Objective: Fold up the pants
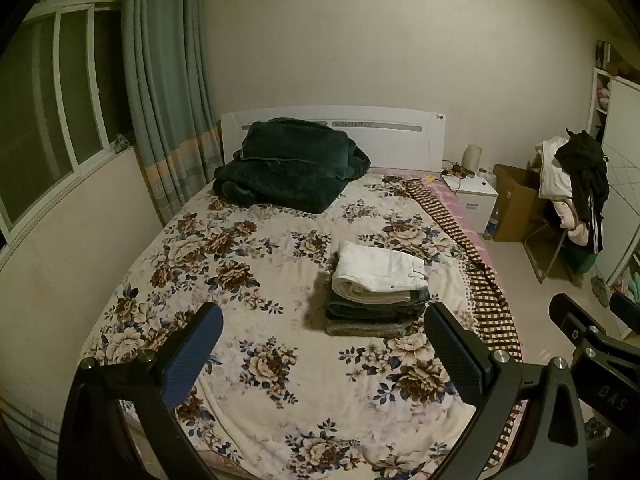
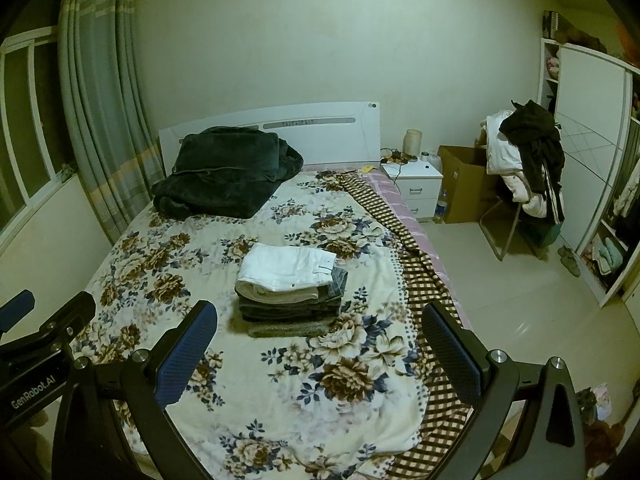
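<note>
A stack of folded pants lies on the floral bedspread [image 1: 248, 280] [image 2: 180, 264]: white pants [image 1: 378, 268] [image 2: 286, 268] on top, dark jeans [image 1: 376, 306] [image 2: 288, 306] under them, and a grey-brown folded piece [image 1: 364, 328] [image 2: 286, 329] at the bottom. My left gripper [image 1: 326, 332] hovers open above the near end of the bed, with nothing between its fingers. My right gripper [image 2: 320, 332] is also open and holds nothing, just short of the stack. Each gripper shows at the edge of the other's view.
A dark green blanket [image 1: 288, 164] [image 2: 228, 172] is heaped by the white headboard [image 1: 384, 136]. A checked sheet [image 1: 484, 280] hangs off the bed's right edge. A nightstand [image 2: 414, 184], cardboard box [image 2: 464, 184], clothes-laden chair [image 2: 524, 168] and wardrobe [image 2: 592, 160] stand right; curtain and window at the left.
</note>
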`<state>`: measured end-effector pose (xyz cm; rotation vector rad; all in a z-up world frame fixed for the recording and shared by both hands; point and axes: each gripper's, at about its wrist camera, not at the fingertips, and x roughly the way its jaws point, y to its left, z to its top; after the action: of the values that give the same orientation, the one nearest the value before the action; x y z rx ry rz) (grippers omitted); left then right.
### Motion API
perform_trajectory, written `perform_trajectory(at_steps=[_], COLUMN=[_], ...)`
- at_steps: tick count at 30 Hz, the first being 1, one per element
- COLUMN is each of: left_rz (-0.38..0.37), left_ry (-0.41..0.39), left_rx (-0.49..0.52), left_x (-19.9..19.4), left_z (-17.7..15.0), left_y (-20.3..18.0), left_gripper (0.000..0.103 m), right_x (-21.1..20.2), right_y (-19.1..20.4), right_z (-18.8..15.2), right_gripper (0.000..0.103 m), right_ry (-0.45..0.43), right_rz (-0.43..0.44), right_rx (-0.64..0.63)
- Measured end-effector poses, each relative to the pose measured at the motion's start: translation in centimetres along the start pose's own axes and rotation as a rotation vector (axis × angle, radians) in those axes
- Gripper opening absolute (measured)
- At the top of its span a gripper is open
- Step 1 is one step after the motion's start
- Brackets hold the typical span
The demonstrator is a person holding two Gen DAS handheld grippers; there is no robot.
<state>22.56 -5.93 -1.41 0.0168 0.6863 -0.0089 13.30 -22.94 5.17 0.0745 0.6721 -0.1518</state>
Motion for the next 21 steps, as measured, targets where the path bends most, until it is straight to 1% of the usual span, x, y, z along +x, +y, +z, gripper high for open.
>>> perform_trajectory(at_steps=[10, 21], left_rz=[0.015, 0.028], left_ry=[-0.003, -0.016], left_rx=[-0.008, -0.009], left_x=[-0.21, -0.55], left_z=[0.60, 0.38], left_y=[0.61, 1.02], left_gripper=[0.103, 0.103], right_x=[0.07, -0.06], right_y=[0.26, 0.33], right_z=[-0.26, -0.31], right_gripper=[0.103, 0.103], right_ry=[0.002, 0.003], right_rz=[0.000, -0.001], right_rx=[-0.001, 0.004])
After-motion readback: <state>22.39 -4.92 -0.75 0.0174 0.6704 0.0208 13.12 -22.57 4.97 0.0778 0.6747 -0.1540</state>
